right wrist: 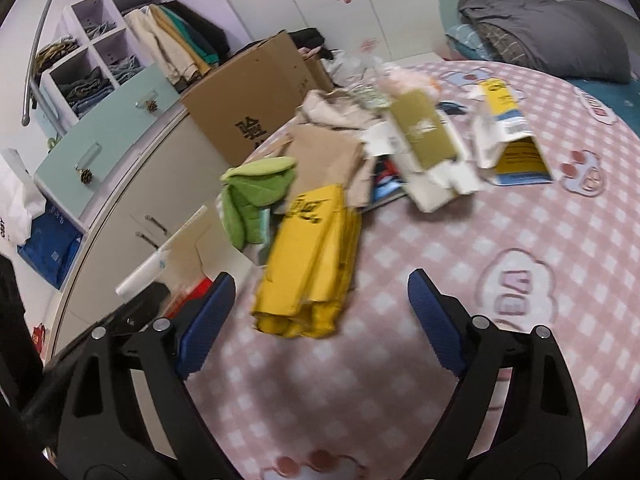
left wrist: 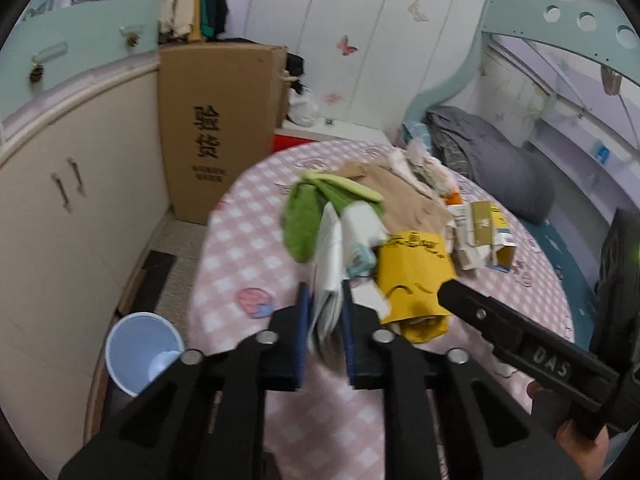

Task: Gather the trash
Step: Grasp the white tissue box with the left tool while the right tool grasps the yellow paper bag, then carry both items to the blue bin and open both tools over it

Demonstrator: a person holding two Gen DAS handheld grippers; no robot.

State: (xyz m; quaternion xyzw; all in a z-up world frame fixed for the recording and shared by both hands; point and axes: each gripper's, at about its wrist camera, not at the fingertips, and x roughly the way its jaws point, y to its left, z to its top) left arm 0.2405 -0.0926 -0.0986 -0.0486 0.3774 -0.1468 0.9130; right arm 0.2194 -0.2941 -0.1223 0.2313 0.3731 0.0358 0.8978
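White folded paper [left wrist: 330,280] is clamped in the left gripper [left wrist: 325,300] above the bed [left wrist: 240,256]. Right gripper [right wrist: 320,280] stands wide open, empty, with the yellow bag [right wrist: 312,256] at 12 o'clock.

A heap of trash is spread across the middle of the bed [right wrist: 440,300]. At the near end of the heap a folded paper bag [right wrist: 312,264] is laid, with a crumpled cloth [right wrist: 256,196] just left of it and a flattened paper sheet [right wrist: 332,156] behind it. To the right, 2 opened cartons [right wrist: 424,136] [right wrist: 508,136] are set side by side. A pillow [right wrist: 560,40] is placed at the far end of the bed. A large cardboard box [left wrist: 216,128] is stood on the floor beyond the bed's left edge, against a cabinet [left wrist: 60,240]. A bin [left wrist: 140,352] is positioned on the floor between cabinet and bed.
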